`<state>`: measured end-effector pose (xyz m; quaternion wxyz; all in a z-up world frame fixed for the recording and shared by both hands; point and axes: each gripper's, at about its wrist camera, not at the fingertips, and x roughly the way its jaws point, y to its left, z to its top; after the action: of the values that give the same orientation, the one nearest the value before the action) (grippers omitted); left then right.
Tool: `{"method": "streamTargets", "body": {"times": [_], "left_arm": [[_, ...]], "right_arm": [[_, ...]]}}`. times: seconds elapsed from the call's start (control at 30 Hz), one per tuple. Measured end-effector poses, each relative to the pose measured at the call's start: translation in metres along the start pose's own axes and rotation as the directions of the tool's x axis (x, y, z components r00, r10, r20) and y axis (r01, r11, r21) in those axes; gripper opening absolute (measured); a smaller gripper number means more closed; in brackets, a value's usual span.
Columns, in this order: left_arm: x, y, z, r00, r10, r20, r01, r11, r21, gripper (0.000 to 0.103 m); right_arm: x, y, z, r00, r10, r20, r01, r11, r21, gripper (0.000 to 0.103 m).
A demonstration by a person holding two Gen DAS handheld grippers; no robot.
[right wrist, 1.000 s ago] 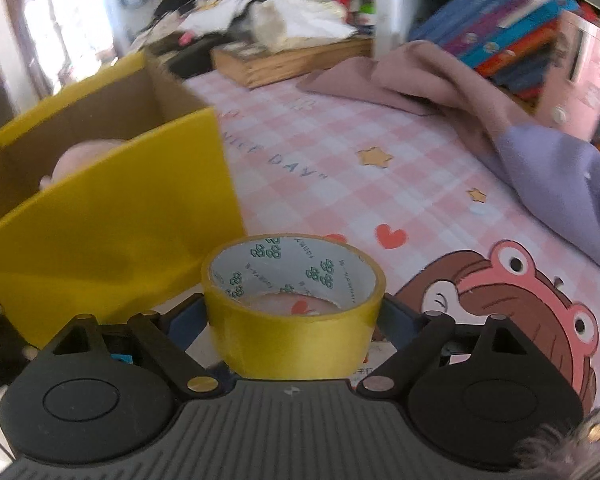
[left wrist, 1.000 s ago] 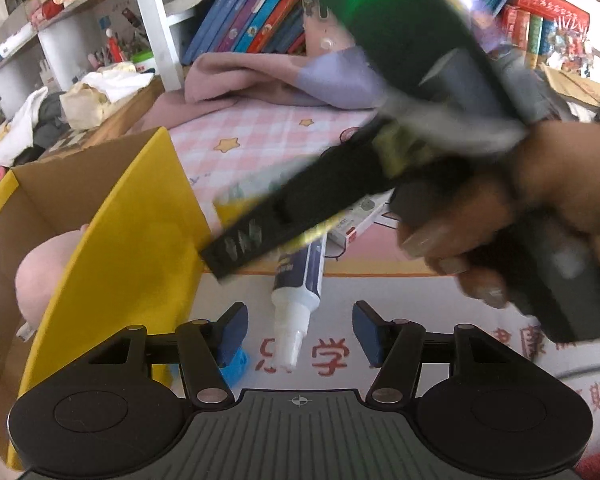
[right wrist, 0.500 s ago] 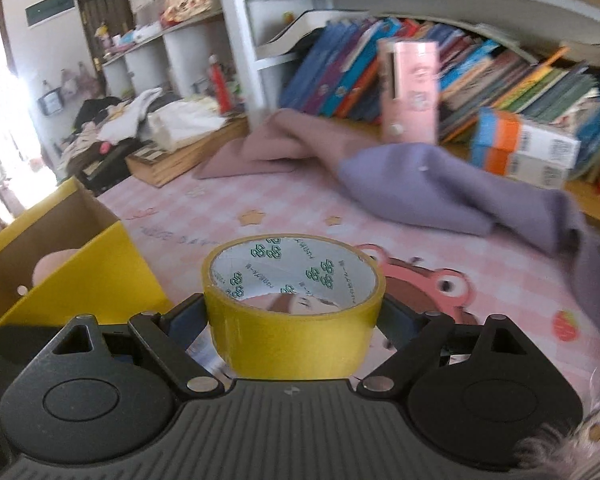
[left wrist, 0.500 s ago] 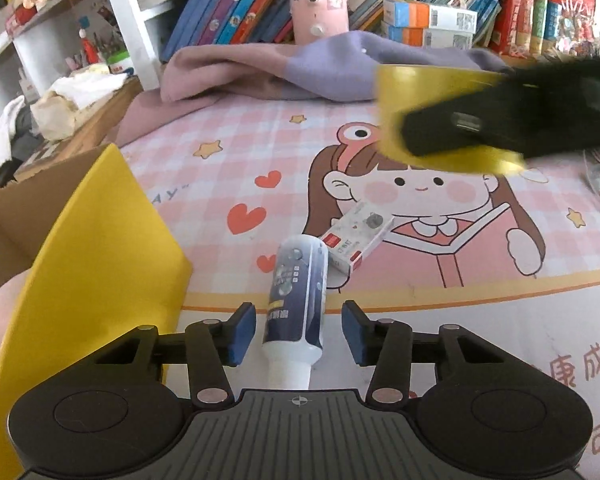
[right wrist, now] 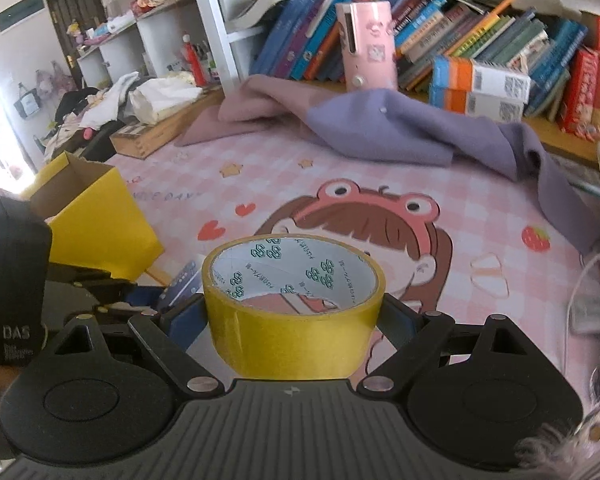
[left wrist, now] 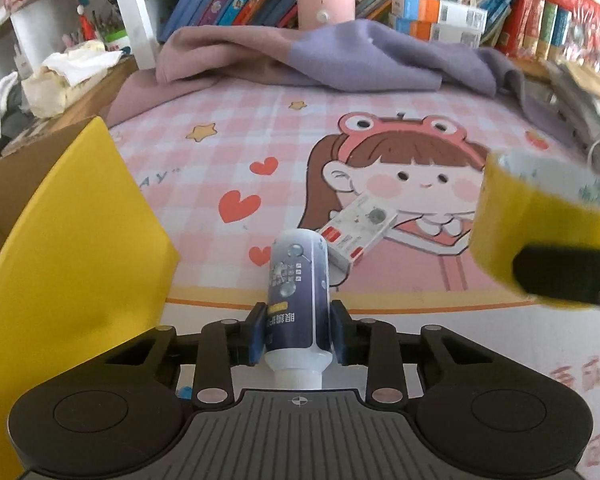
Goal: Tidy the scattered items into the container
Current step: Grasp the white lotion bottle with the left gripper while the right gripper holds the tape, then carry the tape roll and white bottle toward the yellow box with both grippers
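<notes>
My left gripper [left wrist: 297, 334] is shut on a dark blue and white bottle [left wrist: 298, 288] that lies on the pink cartoon mat, its cap toward the camera. Just beyond the bottle's far end lies a small white and red box [left wrist: 358, 230]. The right gripper [right wrist: 294, 314] is shut on a roll of yellow tape [right wrist: 292, 312], held off the mat; the same roll [left wrist: 540, 216] hangs at the right of the left wrist view. The yellow cardboard box [left wrist: 72, 240] stands open at the left, also seen as the yellow box [right wrist: 100, 220] in the right wrist view.
A purple and mauve cloth [left wrist: 340, 56] is bunched along the back of the mat, under a shelf of books [right wrist: 480, 40]. A pink case [right wrist: 368, 44] stands upright against the books. A wooden crate with white cloths [right wrist: 156, 120] sits back left.
The left jaws have closed onto the bottle after moving forward over it. The right gripper has carried the tape roll across to the right, away from the yellow box, and rolled its wrist.
</notes>
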<state>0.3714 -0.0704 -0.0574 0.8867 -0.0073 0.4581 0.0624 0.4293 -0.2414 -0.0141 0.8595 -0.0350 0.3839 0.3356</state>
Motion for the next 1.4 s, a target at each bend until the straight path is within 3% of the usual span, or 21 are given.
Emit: {"method": "streamTargets", "body": {"times": [0.3,0.5,0.87,1.4], "left_arm": [[-0.049,0.008,-0.007,0.996,-0.085,0.037,0.088,0.994,-0.061,0.031],[-0.090,0.011,-0.020,0.980,-0.155,0.121,0.170,0.977,-0.129,0.031],[-0.126,0.022,-0.034,0.952,-0.269,0.147,0.282,0.956,-0.078,0.031],[-0.155,0.045,-0.070,0.870,-0.464,0.168,0.468,0.884,0.020,0.031]], "right_arm": [[-0.015,0.003,-0.015,0.999,-0.034,-0.001,0.034,0.999,0.009,0.089],[-0.029,0.010,-0.021,0.998,-0.057,0.021,0.057,0.998,0.012,0.089],[-0.056,0.027,-0.036,0.993,-0.109,0.049,0.106,0.993,0.055,0.089],[-0.106,0.083,-0.069,0.956,-0.279,0.094,0.269,0.957,0.105,0.089]]}}
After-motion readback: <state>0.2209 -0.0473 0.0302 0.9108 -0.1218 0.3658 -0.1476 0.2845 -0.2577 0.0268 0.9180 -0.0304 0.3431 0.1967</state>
